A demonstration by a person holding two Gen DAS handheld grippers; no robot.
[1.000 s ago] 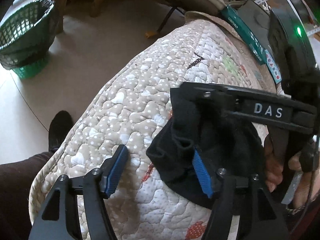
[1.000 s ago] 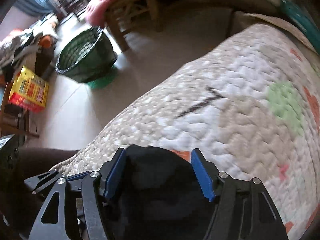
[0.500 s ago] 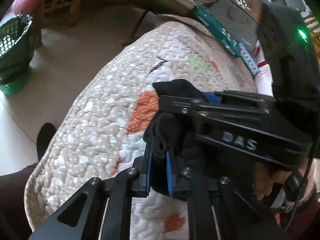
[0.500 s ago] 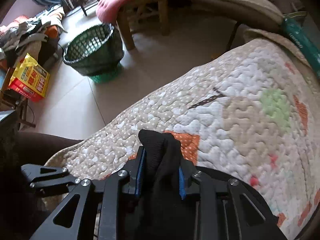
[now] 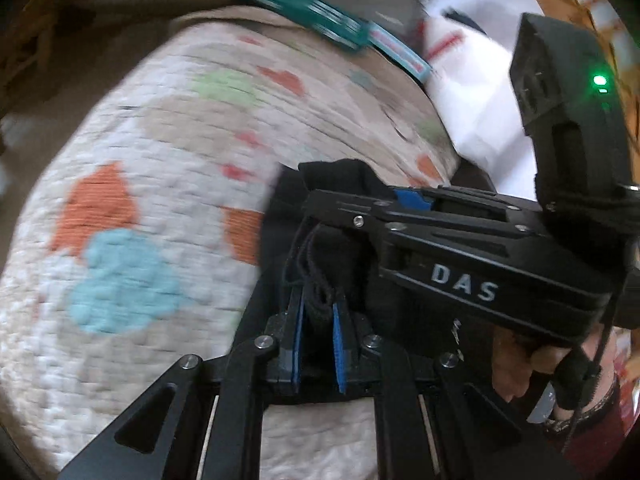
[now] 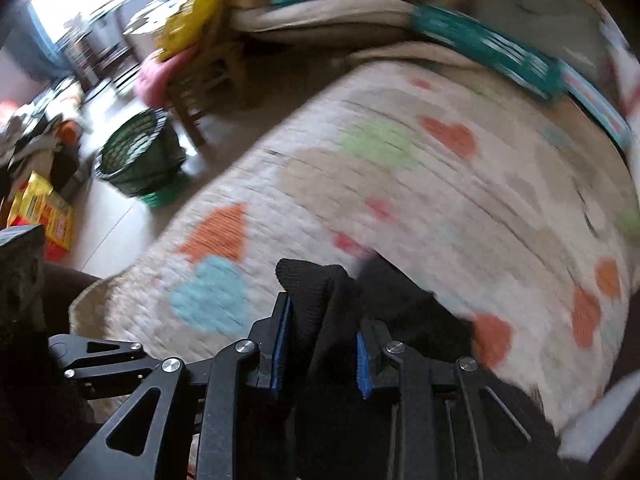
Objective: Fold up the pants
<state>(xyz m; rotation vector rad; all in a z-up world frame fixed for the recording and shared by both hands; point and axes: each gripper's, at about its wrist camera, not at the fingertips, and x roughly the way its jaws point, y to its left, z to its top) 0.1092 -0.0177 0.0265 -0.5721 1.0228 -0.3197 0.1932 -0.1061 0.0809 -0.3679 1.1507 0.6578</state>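
Note:
The black pants [image 5: 340,256] are bunched over a quilted bedspread [image 5: 132,184] with coloured hearts. My left gripper [image 5: 318,320] is shut on a fold of the pants with a drawstring loop between its blue pads. My right gripper [image 6: 322,332] is shut on another fold of the pants [image 6: 320,292], which rises between its blue pads. In the left wrist view the right gripper's black body, marked DAS, [image 5: 464,280] sits just right of and above the left one. Both views are motion-blurred.
A green mesh basket [image 6: 140,160] stands on the floor left of the bed. A wooden chair with a pink cushion [image 6: 160,76] and yellow boxes [image 6: 40,208] lie beyond. A teal strip [image 5: 312,12] and white fabric [image 5: 472,92] lie at the bed's far edge.
Both grippers closed on the pants a second ago and have since lifted and swung along the bed; more of the quilt and its far edge show now.

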